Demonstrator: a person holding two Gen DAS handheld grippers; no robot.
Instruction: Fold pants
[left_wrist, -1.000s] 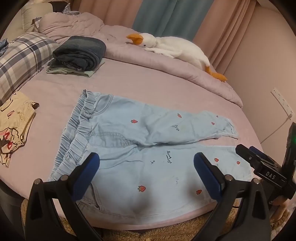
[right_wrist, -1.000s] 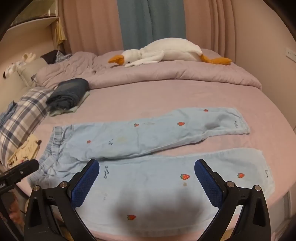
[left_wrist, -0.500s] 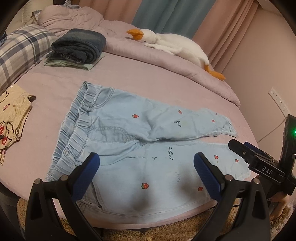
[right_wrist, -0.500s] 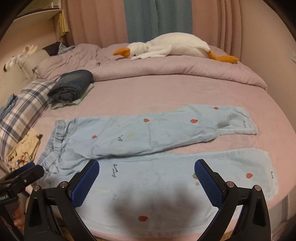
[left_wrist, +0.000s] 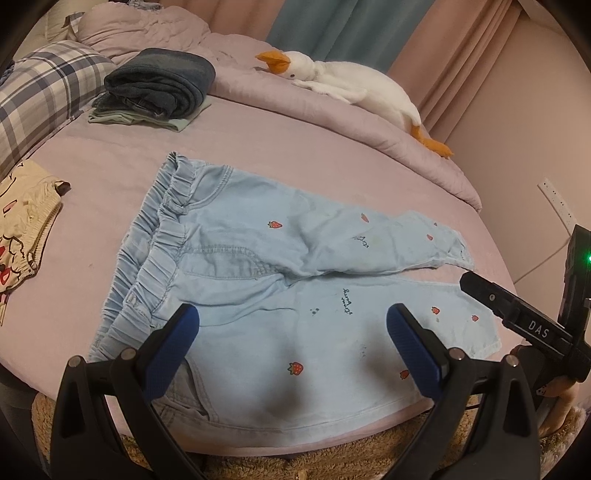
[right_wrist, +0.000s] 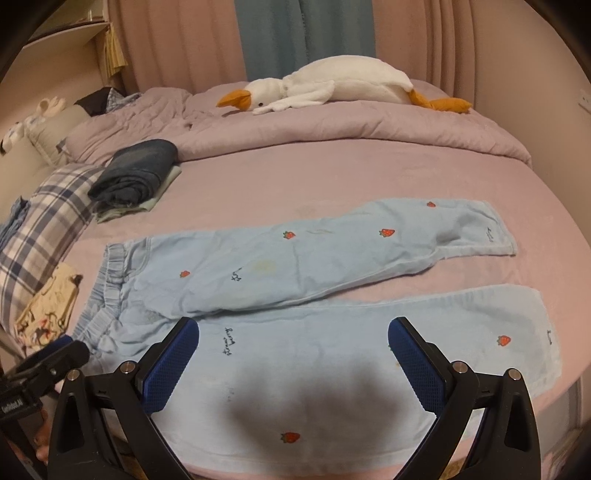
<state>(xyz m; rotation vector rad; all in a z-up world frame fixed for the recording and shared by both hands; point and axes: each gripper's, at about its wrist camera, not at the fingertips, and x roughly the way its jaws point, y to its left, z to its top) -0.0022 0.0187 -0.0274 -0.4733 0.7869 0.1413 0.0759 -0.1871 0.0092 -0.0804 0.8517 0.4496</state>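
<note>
Light blue pants (left_wrist: 258, 280) (right_wrist: 303, 295) with small strawberry prints lie spread flat on the pink bed (left_wrist: 258, 147), elastic waistband to the left, both legs stretching right. The near leg runs along the bed's front edge. My left gripper (left_wrist: 291, 343) hovers open over the hip and upper near leg, its blue pads wide apart with nothing between them. Over the middle of the near leg my right gripper (right_wrist: 293, 356) is also open and holds nothing. The right gripper's black body (left_wrist: 524, 325) shows at the right of the left wrist view, near the hems.
A stack of folded dark jeans (left_wrist: 159, 85) (right_wrist: 136, 173) sits at the back left. A plaid pillow (left_wrist: 40, 96), a cream printed garment (left_wrist: 22, 218) and a white plush goose (right_wrist: 332, 88) on the rumpled quilt lie around. A wall socket (left_wrist: 557, 203) is at right.
Both grippers have moved slightly forward and lower toward the pants, which now look larger in both views. The pants have not moved and both grippers stay open.
</note>
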